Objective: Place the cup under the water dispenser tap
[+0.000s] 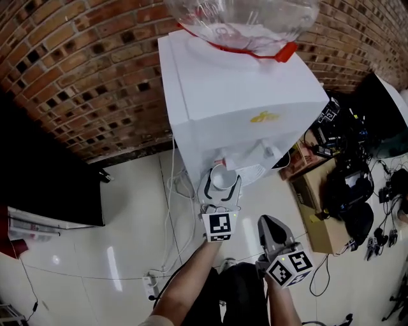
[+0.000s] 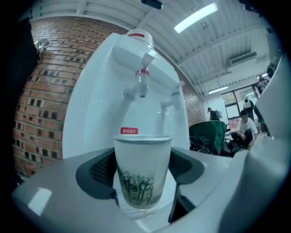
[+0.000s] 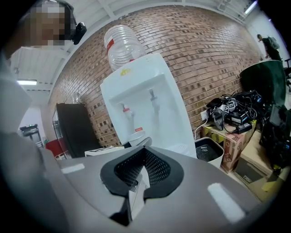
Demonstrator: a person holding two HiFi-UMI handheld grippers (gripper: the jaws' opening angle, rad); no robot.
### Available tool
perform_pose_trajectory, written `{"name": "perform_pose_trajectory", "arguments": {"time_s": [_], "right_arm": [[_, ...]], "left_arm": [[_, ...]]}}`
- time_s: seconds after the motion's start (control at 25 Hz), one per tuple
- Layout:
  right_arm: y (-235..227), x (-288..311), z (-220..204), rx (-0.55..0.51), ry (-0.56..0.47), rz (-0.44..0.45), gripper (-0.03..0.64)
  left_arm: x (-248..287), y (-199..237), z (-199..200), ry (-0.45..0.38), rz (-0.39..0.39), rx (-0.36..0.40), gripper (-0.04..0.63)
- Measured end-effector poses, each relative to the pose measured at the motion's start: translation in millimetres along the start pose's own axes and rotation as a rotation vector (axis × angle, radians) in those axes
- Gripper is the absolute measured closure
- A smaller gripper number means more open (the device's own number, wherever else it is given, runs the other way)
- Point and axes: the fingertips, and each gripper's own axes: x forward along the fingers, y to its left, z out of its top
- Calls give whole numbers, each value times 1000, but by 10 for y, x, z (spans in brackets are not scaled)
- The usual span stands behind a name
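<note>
A white paper cup point(image 2: 142, 170) printed with dark trees stands upright between the pads of my left gripper point(image 2: 142, 182), which is shut on it. Ahead is the white water dispenser point(image 1: 236, 83) with a clear bottle point(image 1: 245, 19) on top. Its red-capped tap point(image 2: 142, 84) hangs above and beyond the cup's rim, with a second tap point(image 2: 170, 102) to the right. From the head view the cup point(image 1: 220, 177) sits just in front of the tap recess. My right gripper point(image 1: 268, 224) hangs lower and to the right, shut and empty, its pads point(image 3: 157, 170) touching.
A brick wall point(image 1: 76, 70) stands behind the dispenser. Cardboard boxes point(image 1: 322, 204) and tangled cables and gear point(image 1: 357, 184) crowd the floor on the right, with a white bin point(image 3: 210, 152) beside the dispenser. A black cabinet point(image 1: 44, 172) stands left. A power strip point(image 1: 151, 286) lies on the floor.
</note>
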Motion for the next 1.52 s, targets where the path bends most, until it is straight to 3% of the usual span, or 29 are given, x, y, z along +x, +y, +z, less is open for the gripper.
{"name": "perform_pose_trajectory", "arguments": {"time_s": [0.2,0.4,0.48,0.68,0.92,1.16,1.52], "right_arm": [[-28,-30,-20,3,9,-11,615],[50,-29,22,5,19,-1,615],[97,-25,61,3,14,8,616],[181,-32,105,7,29,20,615],[258,-149,286,13,67,3,615],[520,-376,710,24,151,-21,615],[1109,-963,1790,55,203,-51,616]], "left_arm": [[51,17,-146,16,10,68,249],[49,-82,-367,45,-44,90,236],[42,-94,-375,44,-55,84,226],[-92,-43,-413,78,-4,31,95],[-415,-68,-549,194,1,-25,74],[-1025,-82,37,332,-97,-76,94],[-1673,-85,1949,360,-138,-112,105]]}}
